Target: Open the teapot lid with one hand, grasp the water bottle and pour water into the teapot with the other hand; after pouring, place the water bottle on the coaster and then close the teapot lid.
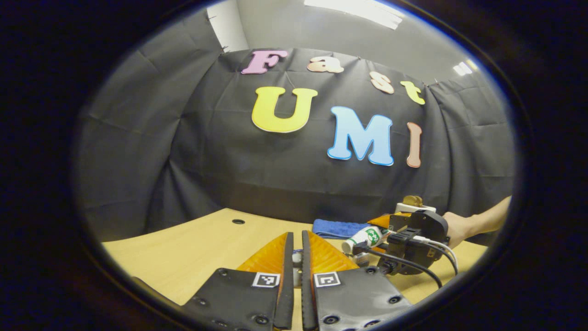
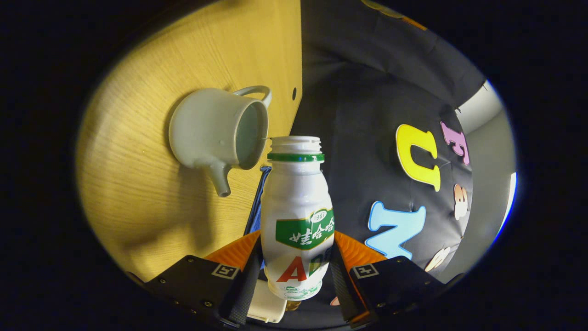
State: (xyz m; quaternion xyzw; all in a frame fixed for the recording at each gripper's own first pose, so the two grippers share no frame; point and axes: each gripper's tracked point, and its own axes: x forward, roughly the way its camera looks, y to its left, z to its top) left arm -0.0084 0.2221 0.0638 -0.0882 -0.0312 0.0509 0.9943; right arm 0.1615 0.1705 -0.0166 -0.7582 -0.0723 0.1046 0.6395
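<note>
Tipping sideways, R gripper [image 2: 296, 271] pinching bottle [image 2: 296, 216] w/ mouth beside lidless teapot [image 2: 211, 133]; L gripper [image 1: 296, 257] pressed together.

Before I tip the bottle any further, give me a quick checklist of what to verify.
1. Teapot lid off: ok, its opening is uncovered.
2. Water bottle uncapped: ok.
3. Grip: ok, right hand-held gripper presses both sides of the bottle.
4. Bottle mouth at the teapot's rim: ok, it lies right beside the opening.
5. Water running: cannot tell.
6. Left hand-held gripper holding the lid: cannot tell, something small sits between its fingers.
</note>
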